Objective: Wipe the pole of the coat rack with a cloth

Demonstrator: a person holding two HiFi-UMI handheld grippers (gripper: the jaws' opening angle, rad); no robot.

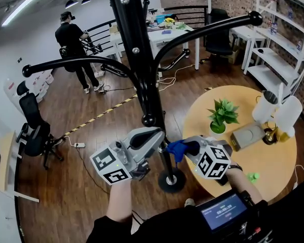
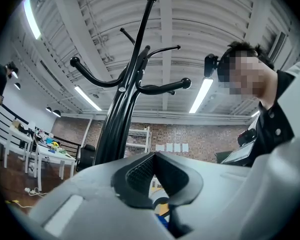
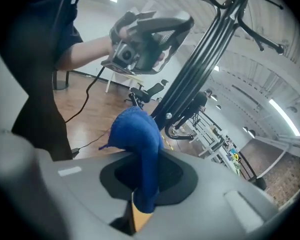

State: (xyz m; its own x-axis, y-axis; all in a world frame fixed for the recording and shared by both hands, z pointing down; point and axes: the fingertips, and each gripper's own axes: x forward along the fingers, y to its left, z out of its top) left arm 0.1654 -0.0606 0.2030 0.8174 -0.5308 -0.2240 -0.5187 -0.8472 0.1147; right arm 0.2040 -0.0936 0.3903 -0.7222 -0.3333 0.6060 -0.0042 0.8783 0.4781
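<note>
The black coat rack pole runs from the top of the head view down to its round base. My right gripper is shut on a blue cloth, which is held against the pole's right side low down. In the right gripper view the cloth bulges out of the right gripper, with the pole just beyond. My left gripper sits close to the pole's left side, shut with nothing in it. In the left gripper view the pole rises to the left of the left gripper.
A round wooden table to the right carries a potted plant, white jugs and a grey box. The rack's curved arms spread overhead. An office chair is at left, a person stands far back, white shelves at right.
</note>
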